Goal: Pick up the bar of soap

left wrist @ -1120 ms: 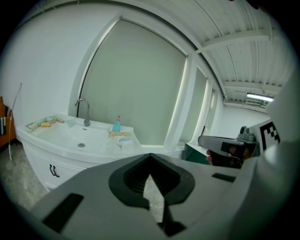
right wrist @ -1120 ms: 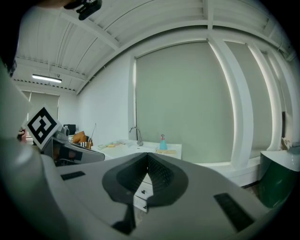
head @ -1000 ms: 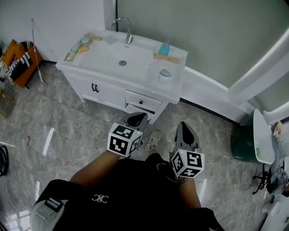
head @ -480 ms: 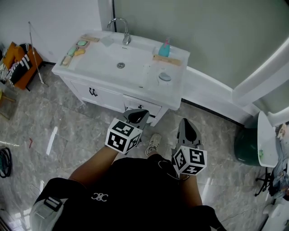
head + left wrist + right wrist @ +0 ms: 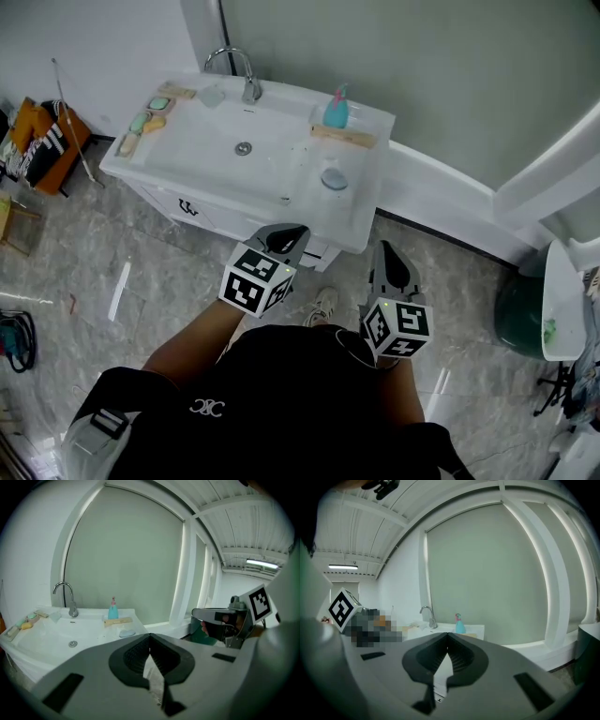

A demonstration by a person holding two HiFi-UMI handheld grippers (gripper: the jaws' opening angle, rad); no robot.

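Observation:
A white vanity sink (image 5: 202, 150) stands ahead of me. Small green and orange soap bars (image 5: 142, 122) lie along its left rim. A pale blue oval bar (image 5: 333, 178) rests on the right counter, also in the left gripper view (image 5: 126, 633). My left gripper (image 5: 287, 234) is shut and empty, its tips just short of the vanity's front edge. My right gripper (image 5: 387, 255) is shut and empty too, over the floor by the vanity's right corner. In their own views the jaws meet, with nothing between, at the left gripper (image 5: 150, 638) and the right gripper (image 5: 448, 638).
A teal pump bottle (image 5: 336, 110) stands on a wooden tray (image 5: 342, 136) behind the blue bar. The faucet (image 5: 246, 80) is at the back. An orange and black bag (image 5: 37, 136) lies at the left, a green bin (image 5: 518, 305) at the right. My shoe (image 5: 323, 303) is below the vanity.
Both grippers and I have moved forward toward the vanity. The sink now sits closer to the gripper tips and lower in the head view.

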